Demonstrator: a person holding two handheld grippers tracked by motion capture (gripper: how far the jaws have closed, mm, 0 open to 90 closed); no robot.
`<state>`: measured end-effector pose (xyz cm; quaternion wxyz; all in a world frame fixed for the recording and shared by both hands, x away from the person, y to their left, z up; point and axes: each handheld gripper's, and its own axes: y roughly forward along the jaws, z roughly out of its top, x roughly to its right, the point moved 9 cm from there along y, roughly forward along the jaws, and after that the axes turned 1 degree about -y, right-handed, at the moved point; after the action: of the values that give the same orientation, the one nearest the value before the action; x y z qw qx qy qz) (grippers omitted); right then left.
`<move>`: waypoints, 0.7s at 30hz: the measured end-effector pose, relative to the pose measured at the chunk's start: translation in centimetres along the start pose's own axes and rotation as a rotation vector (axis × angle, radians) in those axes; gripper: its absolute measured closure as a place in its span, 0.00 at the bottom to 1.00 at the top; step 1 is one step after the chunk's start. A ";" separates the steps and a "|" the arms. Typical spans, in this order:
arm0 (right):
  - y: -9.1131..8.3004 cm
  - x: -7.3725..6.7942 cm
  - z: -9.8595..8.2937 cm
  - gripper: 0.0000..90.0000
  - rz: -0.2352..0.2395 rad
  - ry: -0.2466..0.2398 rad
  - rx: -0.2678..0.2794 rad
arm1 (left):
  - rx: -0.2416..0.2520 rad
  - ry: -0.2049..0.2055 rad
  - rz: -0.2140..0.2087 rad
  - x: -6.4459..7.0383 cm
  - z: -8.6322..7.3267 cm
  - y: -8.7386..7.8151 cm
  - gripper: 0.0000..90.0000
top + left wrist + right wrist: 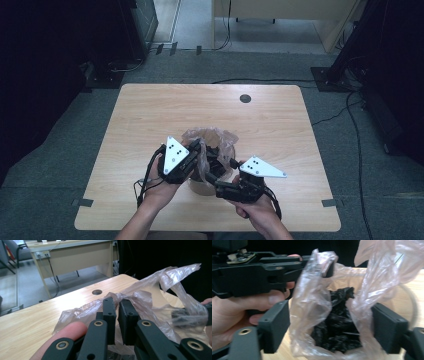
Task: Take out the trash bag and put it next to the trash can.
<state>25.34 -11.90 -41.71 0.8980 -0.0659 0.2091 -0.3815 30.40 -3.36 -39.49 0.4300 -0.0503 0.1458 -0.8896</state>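
Gaping around dark crumpled contents, the thin clear bag (rim pinched by the left tool) sits between the right tool's wide-open jaws.

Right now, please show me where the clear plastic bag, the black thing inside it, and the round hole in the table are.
clear plastic bag (312,302): right gripper view, its left wall.
black thing (339,325): right gripper view, its crumpled middle.
round hole (245,98): high view, its centre.
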 end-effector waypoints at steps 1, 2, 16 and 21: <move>0.2 -0.2 0.0 0.19 0.000 0.002 -0.004 | -0.001 0.001 0.001 0.0 0.0 0.0 0.94; 0.4 -0.3 0.0 0.19 0.001 0.006 -0.008 | -0.002 0.003 0.002 0.0 0.0 0.0 0.94; 1.8 0.6 -0.8 0.99 -0.208 -0.127 -0.036 | -0.011 -0.116 0.011 -2.0 -1.5 -1.1 0.29; 1.6 0.6 0.1 1.00 -0.234 -0.162 0.006 | -0.041 -0.177 -0.038 -2.6 -2.1 -2.0 0.20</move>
<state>26.81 -11.22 -42.25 0.8614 -0.1176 0.1258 -0.4779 30.07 0.29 -40.82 0.4231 -0.1404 0.1243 -0.8865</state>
